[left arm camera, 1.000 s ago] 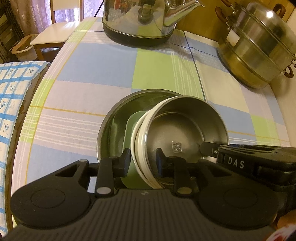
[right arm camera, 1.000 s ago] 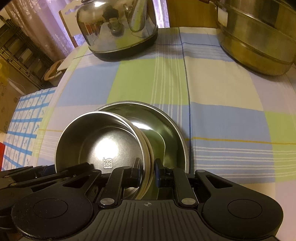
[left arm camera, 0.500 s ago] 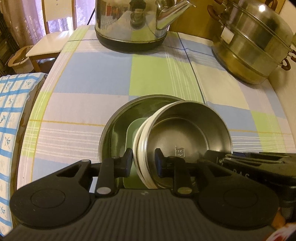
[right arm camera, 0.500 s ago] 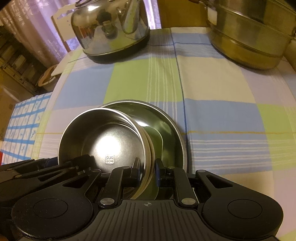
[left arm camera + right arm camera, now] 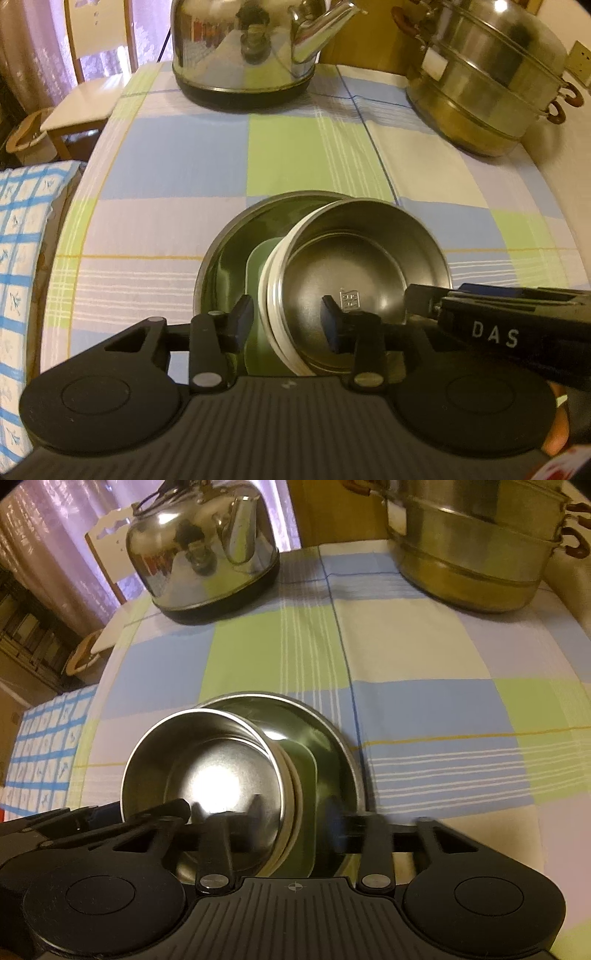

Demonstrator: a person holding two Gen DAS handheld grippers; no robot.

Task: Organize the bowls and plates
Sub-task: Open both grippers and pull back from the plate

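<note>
A steel bowl [image 5: 354, 266] tops a nested stack of bowls with a white rim [image 5: 267, 295]. The stack leans inside a wide steel plate [image 5: 229, 251], on a pale green plate [image 5: 258, 266]. My left gripper [image 5: 288, 325] straddles the stack's left rim; its jaws are opening and the pads stand clear of the rim. In the right wrist view the same steel bowl [image 5: 207, 771] lies in the steel plate [image 5: 325, 731] over the green plate [image 5: 306, 775]. My right gripper [image 5: 295, 816] straddles the right rim, blurred, its jaws opening with gaps on both sides.
A shiny kettle [image 5: 243, 48] stands at the back of the checked tablecloth [image 5: 184, 162], and a tiered steel steamer pot [image 5: 480, 81] at the back right. A chair [image 5: 85, 103] and a blue-checked cloth [image 5: 22, 240] lie beyond the table's left edge.
Both pairs of jaws were pinched on the bowl stack's rim and have now spread apart, letting it go. The stack rests in the steel plate; both hands have hardly moved.
</note>
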